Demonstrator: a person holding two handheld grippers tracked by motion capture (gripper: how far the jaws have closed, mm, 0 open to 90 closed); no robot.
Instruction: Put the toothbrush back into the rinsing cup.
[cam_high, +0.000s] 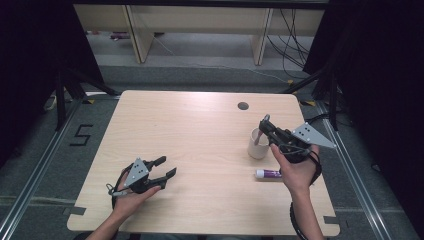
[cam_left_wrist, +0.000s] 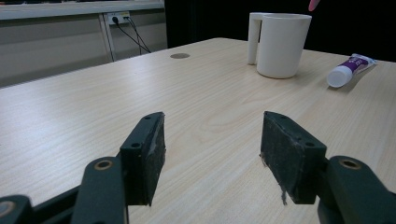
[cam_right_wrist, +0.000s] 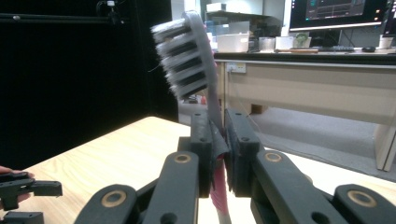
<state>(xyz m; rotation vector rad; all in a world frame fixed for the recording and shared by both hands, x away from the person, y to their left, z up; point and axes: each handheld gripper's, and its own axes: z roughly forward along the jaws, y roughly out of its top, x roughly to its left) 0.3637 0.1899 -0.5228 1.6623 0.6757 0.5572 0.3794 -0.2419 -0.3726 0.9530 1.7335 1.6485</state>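
Two risks noted. High view: right gripper (cam_high: 266, 126) held the toothbrush (cam_high: 260, 136) over the mug (cam_high: 258, 143) on the worktop (cam_high: 200, 150); a nudge might tip it. Left gripper view: fingers (cam_left_wrist: 144, 154) wide apart, empty. Right gripper view: fingers (cam_right_wrist: 201, 140) pinched the thin neck (could twist loose).

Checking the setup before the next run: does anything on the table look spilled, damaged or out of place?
Nothing spilled. The left gripper's pads look frayed at the edges. The toothpaste tube lies on its side beside the upright cup.
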